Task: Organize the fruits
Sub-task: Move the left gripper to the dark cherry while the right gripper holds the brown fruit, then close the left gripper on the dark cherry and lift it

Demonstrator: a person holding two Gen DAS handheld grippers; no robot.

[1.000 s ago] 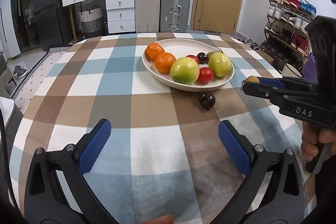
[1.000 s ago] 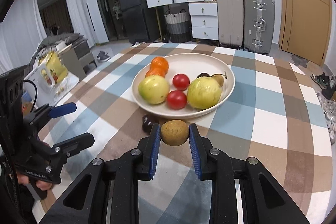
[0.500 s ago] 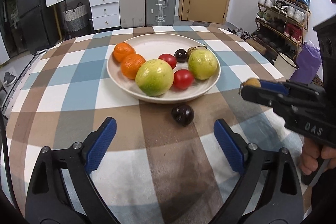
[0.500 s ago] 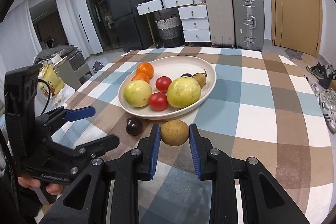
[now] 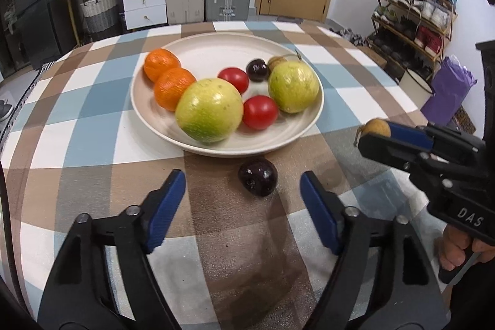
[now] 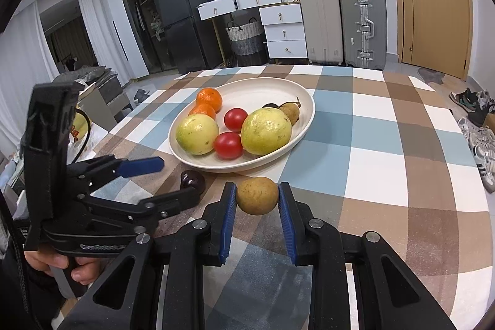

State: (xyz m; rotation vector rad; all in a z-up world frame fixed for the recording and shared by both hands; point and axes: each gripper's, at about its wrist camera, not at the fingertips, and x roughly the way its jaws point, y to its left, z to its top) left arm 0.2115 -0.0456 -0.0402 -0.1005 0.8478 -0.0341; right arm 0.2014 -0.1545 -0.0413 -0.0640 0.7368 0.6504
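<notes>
The dark plum [image 5: 257,177] sits on the counter [image 5: 92,144], just in front of the plate [image 5: 309,130] w/ the other fruit. The left claw [image 5: 243,203] is closing; the plum is between its blue pads but they don't touch it yet. To do it well: keep the plum in the middle, go low, squeeze soft so it doesn't roll or squish. The right claw [image 6: 257,217] is clenched on a brown round fruit [image 6: 257,195] & waits near the plate. Keep both claws apart so they don't bump.

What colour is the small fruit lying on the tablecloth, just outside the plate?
Dark purple, nearly black, and shiny. The fruit shows best in the left wrist view.
</notes>
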